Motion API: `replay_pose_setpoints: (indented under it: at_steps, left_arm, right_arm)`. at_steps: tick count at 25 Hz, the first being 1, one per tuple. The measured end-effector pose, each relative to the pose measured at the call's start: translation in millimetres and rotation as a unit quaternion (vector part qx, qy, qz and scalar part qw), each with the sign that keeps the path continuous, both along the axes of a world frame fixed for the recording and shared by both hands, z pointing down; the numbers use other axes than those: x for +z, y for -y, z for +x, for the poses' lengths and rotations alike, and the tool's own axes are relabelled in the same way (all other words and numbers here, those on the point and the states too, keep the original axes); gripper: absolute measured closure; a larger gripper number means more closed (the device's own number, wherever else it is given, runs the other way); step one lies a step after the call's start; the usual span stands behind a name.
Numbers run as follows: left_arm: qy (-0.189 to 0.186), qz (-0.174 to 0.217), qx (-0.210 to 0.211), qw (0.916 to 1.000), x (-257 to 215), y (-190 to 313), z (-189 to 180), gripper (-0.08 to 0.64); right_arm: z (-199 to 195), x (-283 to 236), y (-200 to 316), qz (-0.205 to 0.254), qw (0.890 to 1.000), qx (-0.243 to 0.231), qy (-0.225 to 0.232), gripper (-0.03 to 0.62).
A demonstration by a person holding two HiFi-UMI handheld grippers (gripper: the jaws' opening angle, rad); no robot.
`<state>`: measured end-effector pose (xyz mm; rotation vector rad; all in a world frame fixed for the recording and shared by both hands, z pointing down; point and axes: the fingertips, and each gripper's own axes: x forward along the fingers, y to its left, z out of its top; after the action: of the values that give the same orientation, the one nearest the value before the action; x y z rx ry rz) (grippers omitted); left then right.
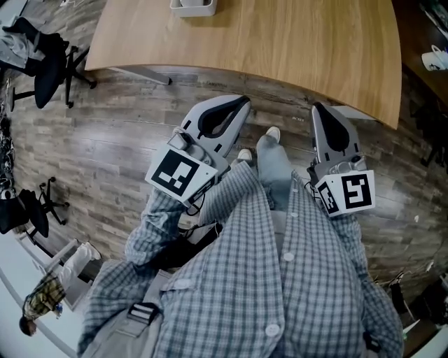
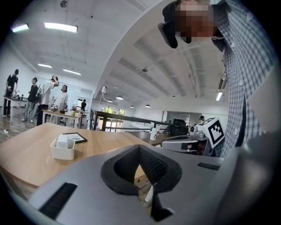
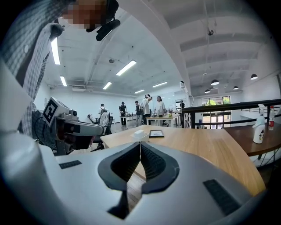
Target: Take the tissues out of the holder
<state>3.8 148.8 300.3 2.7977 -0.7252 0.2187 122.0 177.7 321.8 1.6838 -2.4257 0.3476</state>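
Observation:
A white tissue holder (image 1: 192, 7) with tissues in it stands at the far edge of the wooden table (image 1: 280, 49). It also shows in the left gripper view as the holder (image 2: 63, 147) and, small and far off, in the right gripper view as the holder (image 3: 140, 134). Both grippers hang over the floor, short of the table's near edge and close to the person's body. My left gripper (image 1: 241, 103) is shut with nothing in it, its tips meeting (image 2: 139, 146). My right gripper (image 1: 318, 107) is also shut and empty (image 3: 140, 143).
A black framed card (image 2: 75, 137) lies beside the holder. Office chairs (image 1: 49, 66) stand on the wood floor to the left. A spray bottle (image 3: 259, 127) sits on a darker table to the right. Several people stand at a far table (image 3: 149, 107).

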Motion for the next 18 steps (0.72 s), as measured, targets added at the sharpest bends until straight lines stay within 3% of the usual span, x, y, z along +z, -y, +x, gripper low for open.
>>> replay_pose_setpoints:
  at_steps: [7, 18]
  left_arm:
    - [0.002, 0.005, -0.012, 0.9999, -11, 16, 23, 0.555]
    - [0.000, 0.048, -0.026, 0.9985, -37, 44, 56, 0.555]
  right_arm:
    - [21, -8, 23, 0.014, 1.000, -0.014, 0.003, 0.580]
    - [58, -28, 46, 0.047, 0.999, -0.023, -0.003, 0.580]
